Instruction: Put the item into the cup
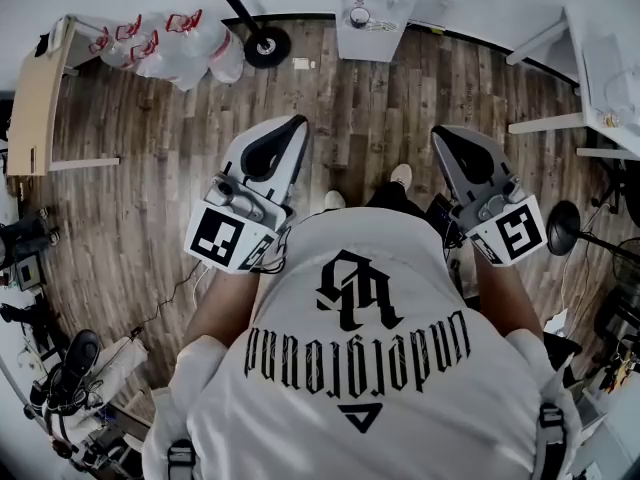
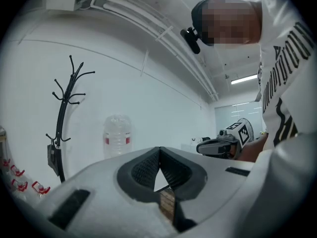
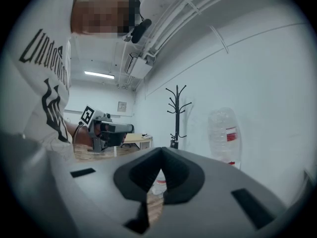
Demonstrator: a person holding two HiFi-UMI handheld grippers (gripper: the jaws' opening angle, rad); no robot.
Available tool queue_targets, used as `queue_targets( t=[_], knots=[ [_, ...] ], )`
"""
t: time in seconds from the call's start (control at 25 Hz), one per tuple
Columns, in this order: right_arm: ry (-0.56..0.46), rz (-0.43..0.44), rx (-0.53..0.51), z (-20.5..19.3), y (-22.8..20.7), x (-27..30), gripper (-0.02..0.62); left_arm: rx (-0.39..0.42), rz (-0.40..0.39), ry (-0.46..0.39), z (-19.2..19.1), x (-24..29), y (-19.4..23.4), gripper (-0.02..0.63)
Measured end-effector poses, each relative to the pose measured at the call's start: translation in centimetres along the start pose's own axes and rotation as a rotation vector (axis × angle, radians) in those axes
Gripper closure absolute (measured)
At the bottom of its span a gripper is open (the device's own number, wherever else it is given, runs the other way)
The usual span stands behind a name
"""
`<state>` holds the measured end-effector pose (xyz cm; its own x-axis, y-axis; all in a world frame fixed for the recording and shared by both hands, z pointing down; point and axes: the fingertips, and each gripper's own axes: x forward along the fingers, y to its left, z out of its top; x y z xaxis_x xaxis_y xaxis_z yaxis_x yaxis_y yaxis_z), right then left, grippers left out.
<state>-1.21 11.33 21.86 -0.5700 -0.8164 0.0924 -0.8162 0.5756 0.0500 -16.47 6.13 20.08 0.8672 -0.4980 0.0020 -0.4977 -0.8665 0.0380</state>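
Two grey-and-white hand-held grippers are seen in the head view, raised in front of a white T-shirt with black print (image 1: 350, 368). The left gripper (image 1: 296, 122) and the right gripper (image 1: 440, 133) are held well apart, each with a black-and-white marker cube (image 1: 225, 238) at its rear. Below them a dark wood-plank floor (image 1: 380, 108) is shown. A small white cabinet (image 1: 372, 23) and a heap of clear plastic containers with red fittings (image 1: 165, 48) are set near the far wall. No item and no cup are shown here.

In the left gripper view the dark ribbed fingers (image 2: 144, 168) are seen closed tip to tip, with nothing held between them; only floor shows through the gap lower down. Beyond them a black coat stand (image 2: 62, 123) and a large clear water bottle with a red label (image 2: 118, 135) are set against a white wall (image 2: 148, 98).

In the right gripper view the fingers (image 3: 176, 172) are likewise brought together on nothing. A pale wooden desk (image 3: 132, 141) is seen far back; what it carries cannot be made out.

The item and the cup lie outside all three views, so weight, stiffness, slipperiness and the best place for a hold cannot be judged. Both would first have to be found, and one pair of fingers opened, before any grasp is tried.
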Motion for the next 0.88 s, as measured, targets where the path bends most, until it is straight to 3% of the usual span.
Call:
queue_targets(
  t=[0.32, 0.88],
  knots=[
    [-0.004, -0.012, 0.006, -0.1, 5.1, 0.1, 0.589, 0.014, -0.025, -0.008, -0.4, -4.3, -0.3, 0.598],
    [-0.006, -0.016, -0.008, 0.6, 7.1, 0.0, 0.59, 0.013, -0.033, -0.023, 0.2, -6.1, -0.5, 0.598]
  ],
)
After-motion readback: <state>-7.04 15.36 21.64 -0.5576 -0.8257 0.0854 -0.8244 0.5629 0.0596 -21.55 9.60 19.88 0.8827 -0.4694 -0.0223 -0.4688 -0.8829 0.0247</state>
